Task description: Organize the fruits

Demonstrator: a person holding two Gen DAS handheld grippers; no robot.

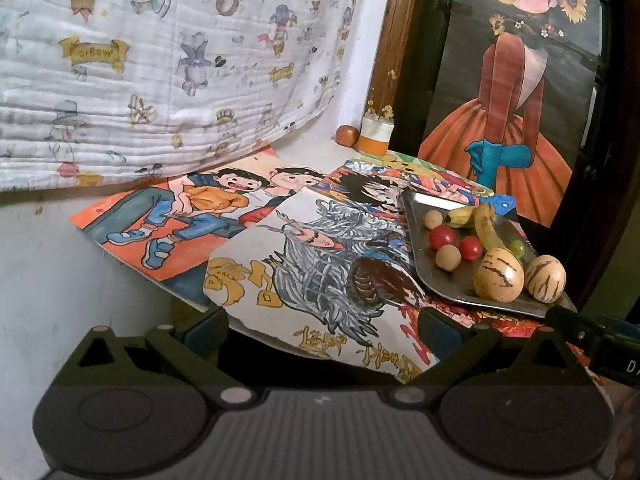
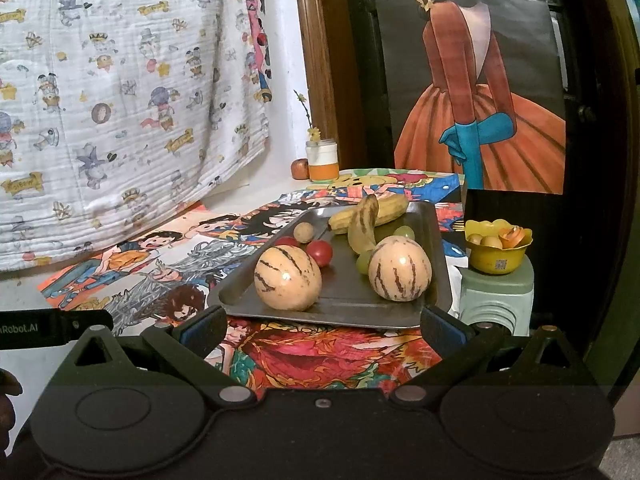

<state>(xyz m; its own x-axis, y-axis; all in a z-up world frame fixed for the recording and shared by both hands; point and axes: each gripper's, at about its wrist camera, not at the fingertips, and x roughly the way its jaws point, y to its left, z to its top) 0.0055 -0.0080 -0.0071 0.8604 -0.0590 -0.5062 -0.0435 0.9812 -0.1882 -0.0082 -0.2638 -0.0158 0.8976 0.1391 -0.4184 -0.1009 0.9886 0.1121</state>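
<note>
"Robot.AI" on left gripper [image 2: 56, 328]

Your tray [image 2: 434, 240]: grey metal. Melons [image 2: 287, 278]: pale tan, dark brown stripes. Tomatoes [image 2: 320, 252]: red. Bananas [image 2: 370, 210]: yellow, brown-streaked. Grapes [image 2: 404, 232]: pale green. Bowl [image 2: 498, 260]: yellow. Hanging cloth [image 2: 120, 100]: white, small cartoon prints. Jar [image 2: 322, 160]: white, orange band.

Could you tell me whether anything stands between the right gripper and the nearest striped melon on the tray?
Nothing visible does. The right gripper has its jaws open and empty, just short of the metal tray, and the striped melon sits right behind the tray's low near rim.
</note>
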